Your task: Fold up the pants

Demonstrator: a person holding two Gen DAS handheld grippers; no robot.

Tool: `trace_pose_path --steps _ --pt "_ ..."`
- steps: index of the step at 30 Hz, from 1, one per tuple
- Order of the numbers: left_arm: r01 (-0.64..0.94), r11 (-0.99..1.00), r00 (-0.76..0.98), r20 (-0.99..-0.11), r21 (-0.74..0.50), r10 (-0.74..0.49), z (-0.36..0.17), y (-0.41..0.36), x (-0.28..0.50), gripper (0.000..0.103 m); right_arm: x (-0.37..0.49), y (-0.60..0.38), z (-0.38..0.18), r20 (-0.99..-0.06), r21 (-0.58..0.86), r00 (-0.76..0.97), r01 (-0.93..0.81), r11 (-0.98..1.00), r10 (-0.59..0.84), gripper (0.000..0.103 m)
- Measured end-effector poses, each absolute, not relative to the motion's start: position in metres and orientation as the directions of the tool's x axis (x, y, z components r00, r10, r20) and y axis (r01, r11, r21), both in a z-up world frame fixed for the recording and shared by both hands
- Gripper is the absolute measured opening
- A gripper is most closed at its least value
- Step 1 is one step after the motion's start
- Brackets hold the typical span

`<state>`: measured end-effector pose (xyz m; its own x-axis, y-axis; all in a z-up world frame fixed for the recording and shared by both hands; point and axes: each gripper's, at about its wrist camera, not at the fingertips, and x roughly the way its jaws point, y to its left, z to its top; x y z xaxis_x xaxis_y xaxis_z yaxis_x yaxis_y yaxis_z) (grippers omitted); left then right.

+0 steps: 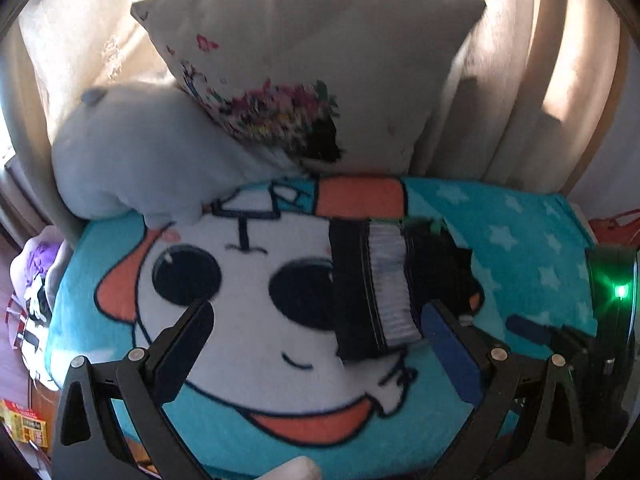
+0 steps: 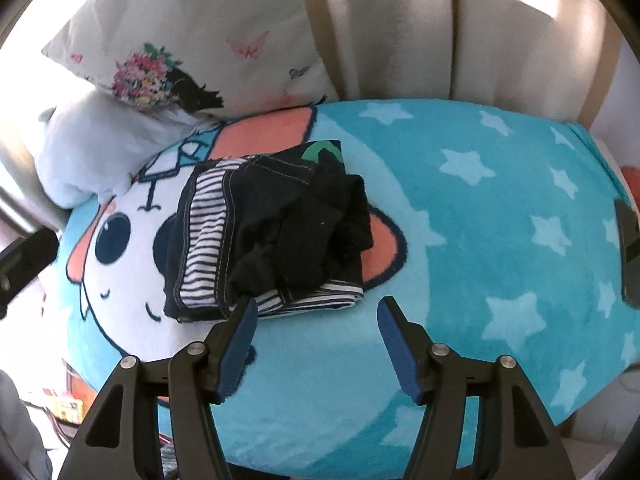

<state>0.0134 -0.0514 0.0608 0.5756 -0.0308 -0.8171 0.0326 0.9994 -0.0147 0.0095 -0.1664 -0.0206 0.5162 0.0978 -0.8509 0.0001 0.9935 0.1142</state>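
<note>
The black pants [image 2: 280,224] with a striped white lining lie folded in a small bundle on a blue cartoon blanket [image 2: 480,240]. In the left wrist view the pants [image 1: 384,284] lie just beyond my right finger. My left gripper [image 1: 316,320] is open and empty, above the blanket's cartoon face. My right gripper [image 2: 314,312] is open and empty, its left finger [image 2: 240,336] close to the bundle's near edge. The right gripper also shows at the right edge of the left wrist view [image 1: 560,336].
A floral pillow [image 1: 320,80] and a grey plush cushion [image 1: 132,152] lean against cream curtains [image 2: 440,32] behind the blanket. Clutter lies on the floor at the left [image 1: 28,428]. The starred part of the blanket lies to the right of the pants.
</note>
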Motion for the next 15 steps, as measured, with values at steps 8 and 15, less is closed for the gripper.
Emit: trace_pose_path --steps 8,15 --pt "0.022 1.000 0.544 -0.839 -0.016 -0.026 0.051 -0.069 0.002 0.103 0.007 -0.169 -0.025 -0.859 0.089 0.499 -0.076 0.993 0.116 0.069" --pt "0.014 1.000 0.512 -0.858 -0.026 -0.030 0.044 -0.078 0.000 0.103 0.006 -0.178 -0.028 -0.863 0.092 0.490 -0.079 0.993 0.119 0.070"
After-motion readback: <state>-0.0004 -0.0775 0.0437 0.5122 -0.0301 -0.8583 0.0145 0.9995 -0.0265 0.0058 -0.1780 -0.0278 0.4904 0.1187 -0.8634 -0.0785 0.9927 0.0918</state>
